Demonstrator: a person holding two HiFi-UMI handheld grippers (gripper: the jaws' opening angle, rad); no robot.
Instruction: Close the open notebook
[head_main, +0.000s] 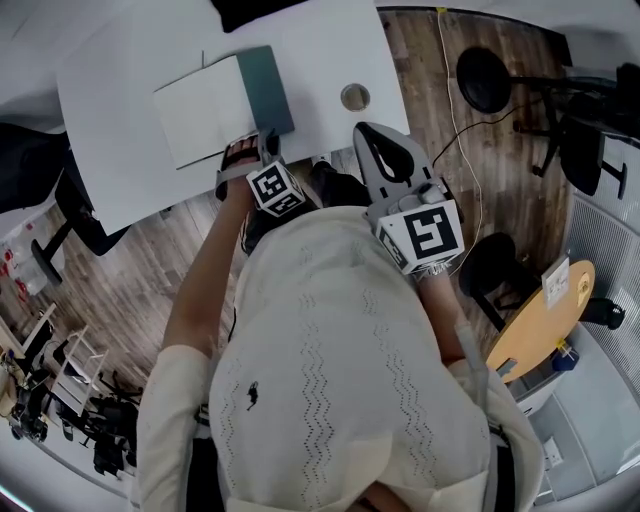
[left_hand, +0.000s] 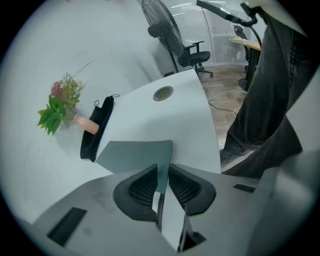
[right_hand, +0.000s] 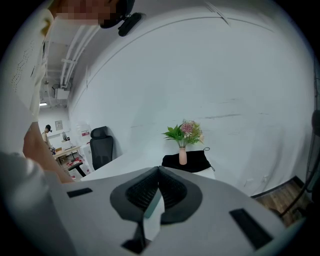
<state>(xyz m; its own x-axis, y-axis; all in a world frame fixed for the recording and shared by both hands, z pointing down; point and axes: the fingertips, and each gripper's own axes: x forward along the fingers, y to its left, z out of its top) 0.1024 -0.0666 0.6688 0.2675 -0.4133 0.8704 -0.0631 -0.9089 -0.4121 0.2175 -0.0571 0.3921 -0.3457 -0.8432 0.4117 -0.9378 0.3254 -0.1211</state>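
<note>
- The notebook (head_main: 205, 120) lies open on the far-left part of the white table (head_main: 120, 160), seen from above: a blank white page to the left, its teal cover (head_main: 265, 90) spread to the right
- A vase of flowers (left_hand: 65, 107) stands at the far side of the table in the left gripper view, touching a black cloth (left_hand: 97, 130) just to its right
- The left gripper (head_main: 258, 148), held in the person's left hand, points steeply down at the near edge of the teal cover; its own view shows the jaws (left_hand: 162, 170) drawn in on that cover (left_hand: 137, 155), with the thin board pinched between the two black pads
- A round cable hole (head_main: 355, 97) sits in the tabletop to the right of the notebook, well apart from both grippers
- The right gripper (head_main: 372, 140) hangs by the table's right-hand corner, clear of the notebook; in its own view the pads (right_hand: 159, 170) meet at their tips with nothing between them, and it looks across the table toward the vase and a white wall
- A wooden floor (head_main: 440, 100) runs along the right of the table, with a thin cable trailing across it
- The person's pale knitted top (head_main: 330, 380) fills the bottom of the head view
</note>
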